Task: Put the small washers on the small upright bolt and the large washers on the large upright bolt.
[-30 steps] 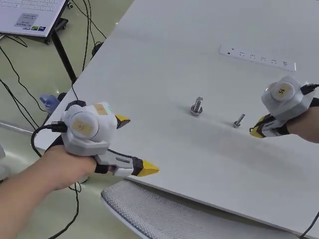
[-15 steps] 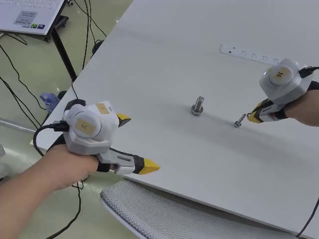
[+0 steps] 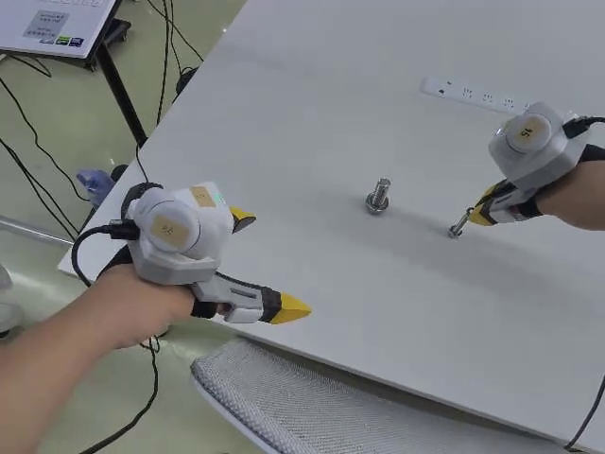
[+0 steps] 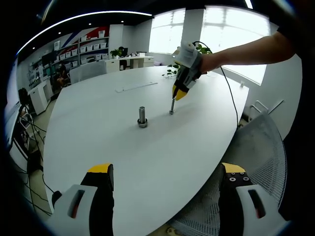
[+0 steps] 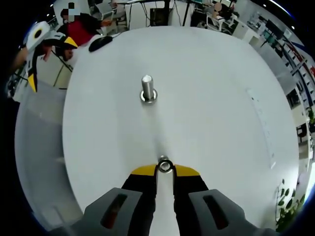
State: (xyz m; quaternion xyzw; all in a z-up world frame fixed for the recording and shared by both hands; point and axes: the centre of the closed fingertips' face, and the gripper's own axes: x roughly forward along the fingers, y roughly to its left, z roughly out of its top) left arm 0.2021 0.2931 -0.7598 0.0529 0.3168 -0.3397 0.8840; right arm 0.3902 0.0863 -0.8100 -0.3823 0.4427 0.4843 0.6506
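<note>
The large upright bolt (image 3: 378, 197) stands mid-table with a ring at its base, seen also as the large bolt (image 4: 142, 117) and the large bolt (image 5: 147, 91). The small upright bolt (image 3: 458, 225) stands to its right, leaning slightly. My right gripper (image 3: 477, 217) has its tips at the small bolt's top. In the right gripper view the right gripper (image 5: 165, 169) is shut on a small washer (image 5: 165, 165), which hides the bolt beneath it. My left gripper (image 3: 263, 265) hangs open at the table's near-left edge, and between the left gripper's (image 4: 166, 172) jaws there is nothing.
A white power strip (image 3: 482, 97) lies at the back right of the white table (image 3: 312, 113). A grey mesh chair (image 3: 284, 397) sits under the near edge. A laptop (image 3: 57, 24) on a stand and cables are on the floor side to the left.
My right gripper has moved left and away from me, from beside the small bolt to its top. The left gripper has barely shifted.
</note>
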